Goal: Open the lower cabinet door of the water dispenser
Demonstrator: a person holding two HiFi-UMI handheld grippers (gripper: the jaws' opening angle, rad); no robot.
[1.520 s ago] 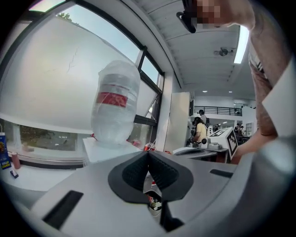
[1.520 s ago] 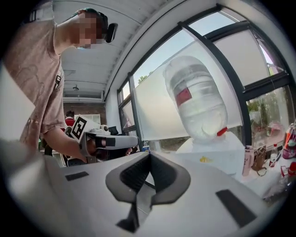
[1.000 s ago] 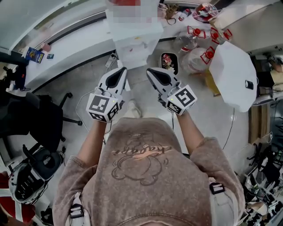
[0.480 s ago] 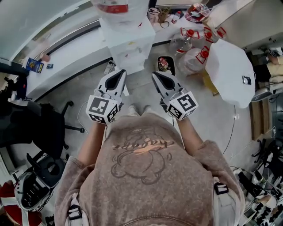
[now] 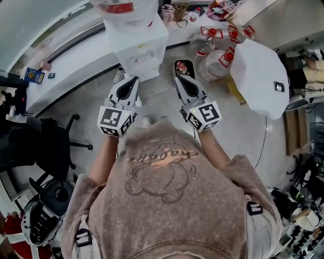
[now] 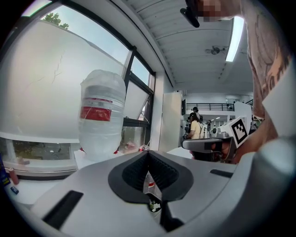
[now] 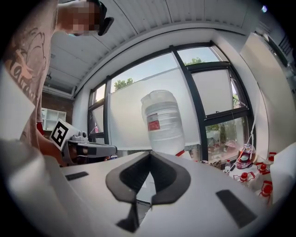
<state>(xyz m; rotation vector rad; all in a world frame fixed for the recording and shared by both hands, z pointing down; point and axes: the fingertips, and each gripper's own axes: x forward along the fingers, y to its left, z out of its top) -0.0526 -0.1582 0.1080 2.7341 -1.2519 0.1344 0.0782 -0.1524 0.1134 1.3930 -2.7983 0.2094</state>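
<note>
Head view: the water dispenser (image 5: 137,48) stands on the floor (image 5: 161,99), back to the long white ledge (image 5: 66,58), w/ a big bottle (image 5: 126,9) on top. Both grippers are held side by side, noses toward it. The L gripper (image 5: 133,80) is right in front of its front face. The R gripper (image 5: 178,79) points just past its right side, so L looks nearer. The front is seen almost edge-on from up here, so I can't pick out the lower door. L gripper view: jaws pressed together, nothing btw them. The bottle (image 6: 102,118) is ahead, a bit left and higher up. The R gripper (image 6: 217,144) is close on the right. The door is hidden under the gripper's own body. R gripper view: jaws pressed together too, empty. The bottle (image 7: 162,121) is right ahead, above the tips, and the L gripper (image 7: 85,149) is at the left. The door prob. sits low down on the front, so a gripper needs to go forward and down to reach it.
</note>
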